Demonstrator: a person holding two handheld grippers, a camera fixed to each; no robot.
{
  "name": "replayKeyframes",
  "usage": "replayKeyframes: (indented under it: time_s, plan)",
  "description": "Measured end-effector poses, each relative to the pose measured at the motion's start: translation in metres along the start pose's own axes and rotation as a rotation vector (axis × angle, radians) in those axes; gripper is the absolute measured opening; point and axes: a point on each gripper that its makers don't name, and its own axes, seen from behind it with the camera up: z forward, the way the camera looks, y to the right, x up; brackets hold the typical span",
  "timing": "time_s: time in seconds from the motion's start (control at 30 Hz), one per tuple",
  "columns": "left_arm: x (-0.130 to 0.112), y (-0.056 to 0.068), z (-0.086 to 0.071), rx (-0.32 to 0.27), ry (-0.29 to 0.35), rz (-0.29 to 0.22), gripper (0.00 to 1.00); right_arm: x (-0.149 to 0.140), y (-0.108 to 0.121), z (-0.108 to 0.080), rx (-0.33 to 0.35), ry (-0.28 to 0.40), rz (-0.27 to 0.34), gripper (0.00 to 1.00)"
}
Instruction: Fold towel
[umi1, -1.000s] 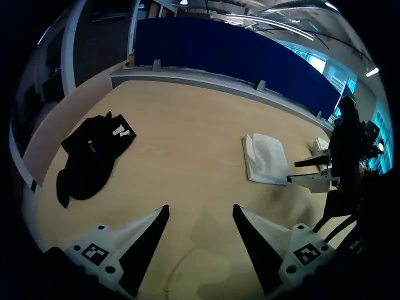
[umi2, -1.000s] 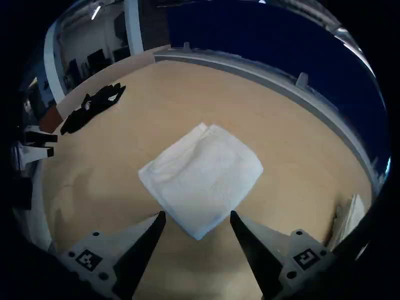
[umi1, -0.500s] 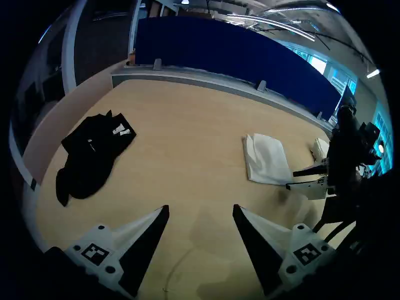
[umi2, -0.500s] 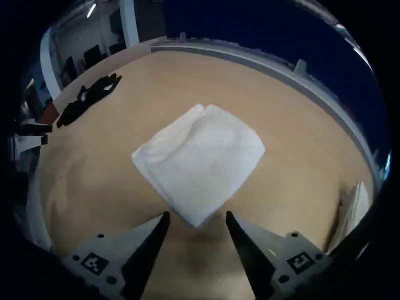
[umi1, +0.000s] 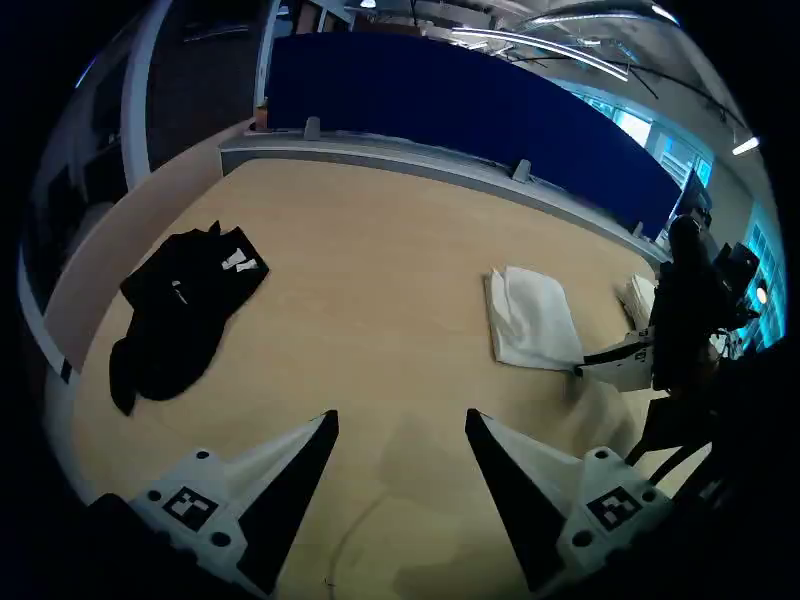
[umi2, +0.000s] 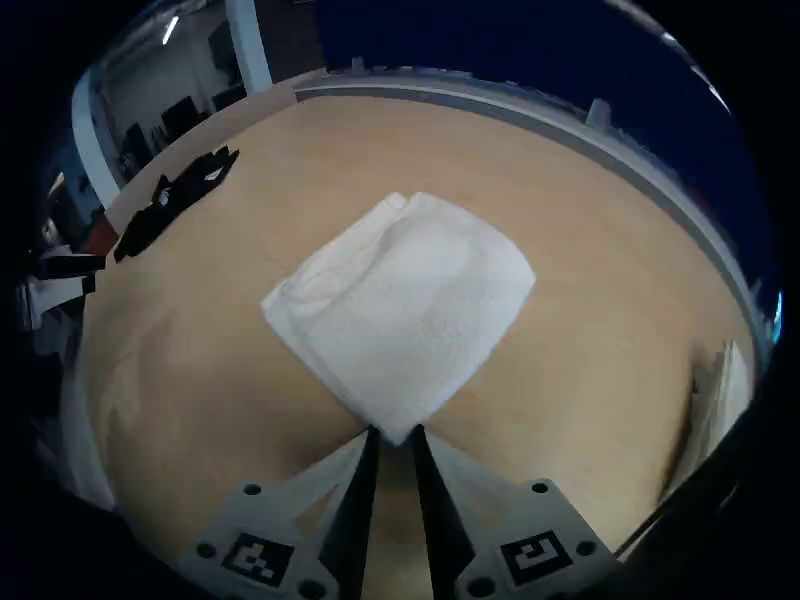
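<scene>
A white towel (umi2: 400, 300), folded into a rough square, lies flat on the wooden table (umi2: 600, 280). Its nearest corner sits between the fingertips of my right gripper (umi2: 393, 437), which is shut on that corner low over the table. In the left gripper view the same towel (umi1: 530, 315) lies to the right of centre, with the right gripper (umi1: 585, 367) at its near edge, held by a person in dark clothes (umi1: 690, 300). My left gripper (umi1: 400, 420) hangs open over bare table, far from the towel.
A black garment (umi1: 180, 305) lies crumpled at the table's left side, also visible as the black garment (umi2: 175, 195). More white cloth (umi1: 638, 295) rests at the right edge. A blue partition (umi1: 450, 100) and a grey rail close off the far side.
My right gripper moved down to the towel's near corner and its fingers closed from wide open to nearly touching on it. The left gripper stayed still and open.
</scene>
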Motion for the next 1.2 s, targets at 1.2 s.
replayKeyframes:
  time_s: [1.2]
  plan:
    - [0.024, 0.003, -0.017, -0.011, 0.05, 0.008, 0.94, 0.146, 0.016, -0.117, -0.053, 0.306, -0.091, 0.03]
